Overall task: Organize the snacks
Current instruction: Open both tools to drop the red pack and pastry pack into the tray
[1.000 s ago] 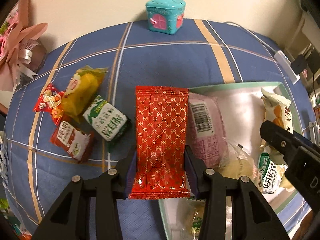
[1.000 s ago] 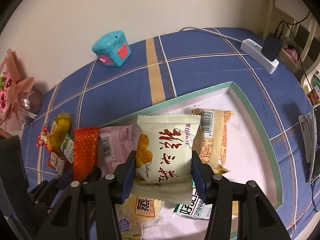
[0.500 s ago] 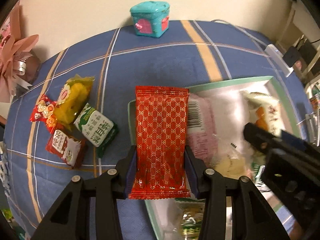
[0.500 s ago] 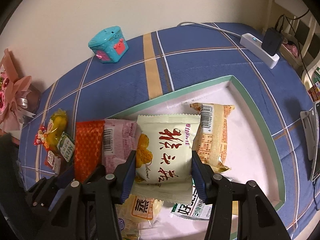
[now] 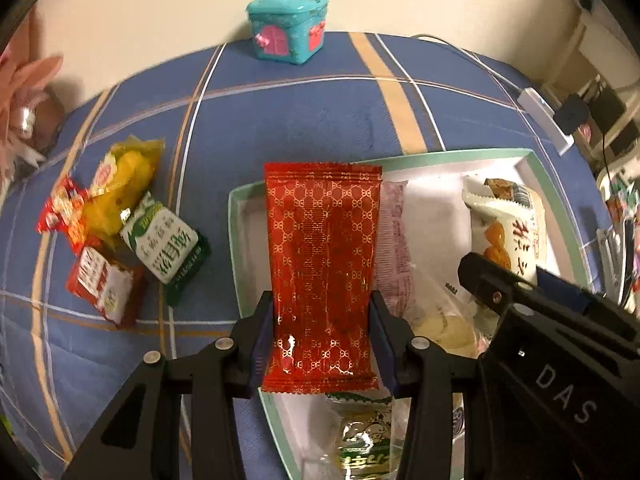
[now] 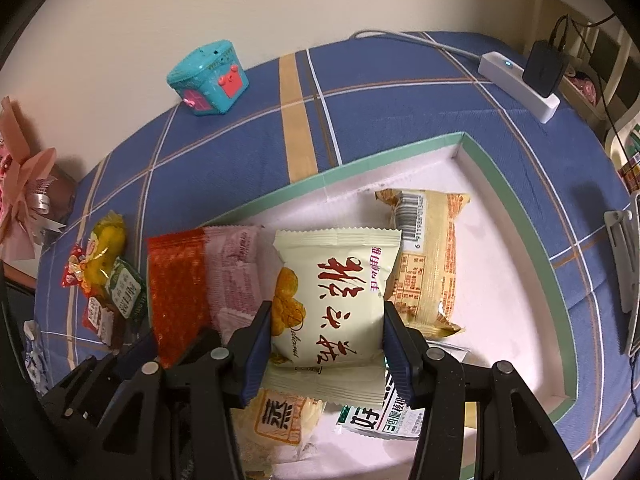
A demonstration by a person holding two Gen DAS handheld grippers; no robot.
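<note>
My left tool (image 5: 322, 332) clamped the red gold-patterned foil packet (image 5: 322, 264) over the green-rimmed white tray's (image 5: 235, 216) left edge; my right tool (image 6: 325, 338) clamped the cream red-lettered snack bag (image 6: 336, 292) mid-tray, bare floor rightward.

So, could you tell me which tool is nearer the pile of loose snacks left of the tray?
Left. The left tool is beside the pile; the right tool is farther right.
</note>
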